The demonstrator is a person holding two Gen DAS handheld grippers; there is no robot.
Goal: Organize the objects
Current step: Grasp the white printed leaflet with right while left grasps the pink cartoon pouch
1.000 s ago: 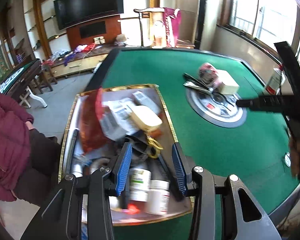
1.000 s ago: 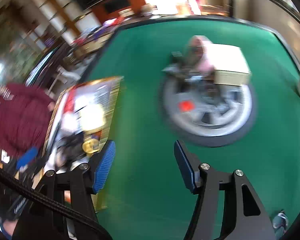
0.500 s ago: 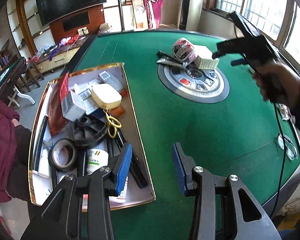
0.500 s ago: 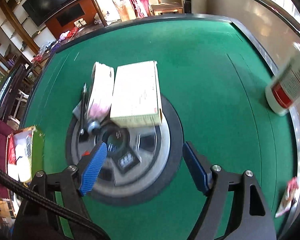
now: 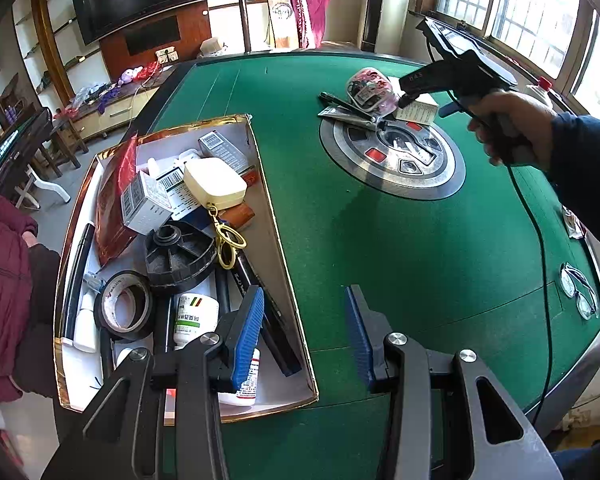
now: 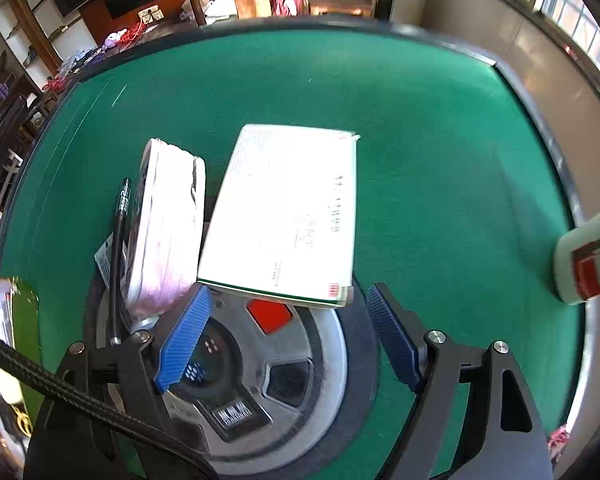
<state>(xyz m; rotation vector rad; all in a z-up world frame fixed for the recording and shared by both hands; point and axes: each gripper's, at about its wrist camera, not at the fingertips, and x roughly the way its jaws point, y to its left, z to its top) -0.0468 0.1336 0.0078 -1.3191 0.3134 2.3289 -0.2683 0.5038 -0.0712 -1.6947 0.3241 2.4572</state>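
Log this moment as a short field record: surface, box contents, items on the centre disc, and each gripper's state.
surface: green felt table
storage: gold-edged cardboard box at the table's left edge
box contents: tape roll, black spool, cream case, gold scissors, white bottle, more
centre disc: white carton, pink packet, black pen resting on its far side
left gripper: open, empty, over the box's right wall
right gripper: jaws just opening, empty, carton's near edge ahead
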